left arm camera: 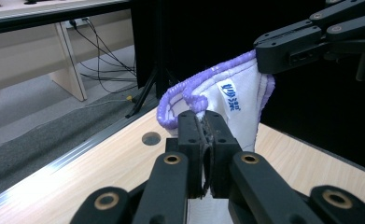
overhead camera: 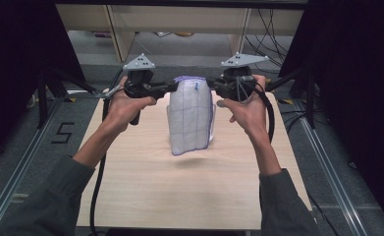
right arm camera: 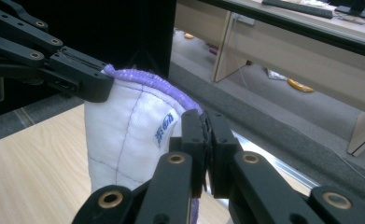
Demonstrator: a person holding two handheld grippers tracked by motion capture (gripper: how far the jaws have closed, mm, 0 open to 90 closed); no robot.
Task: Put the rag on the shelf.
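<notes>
A white quilted cloth with purple edging (overhead camera: 190, 115) hangs upright above the wooden table (overhead camera: 145, 187), held by its two top corners. My left gripper (overhead camera: 172, 86) is shut on the cloth's left top corner, my right gripper (overhead camera: 213, 86) on the right one. In the left gripper view my jaws (left arm camera: 204, 122) pinch the purple hem of the cloth (left arm camera: 236, 100), and the other gripper (left arm camera: 283, 51) grips the far corner. In the right gripper view my jaws (right arm camera: 207, 127) clamp the cloth (right arm camera: 124, 135) beside its small blue label, with the other gripper (right arm camera: 84, 77) on the opposite corner.
The cloth's lower edge hangs just above the table top. Black frame posts (overhead camera: 47, 83) stand at both sides of the table. Pale desks with loose cables (overhead camera: 268, 29) lie beyond the far edge, on grey floor. A round hole (left arm camera: 151, 138) shows in the table.
</notes>
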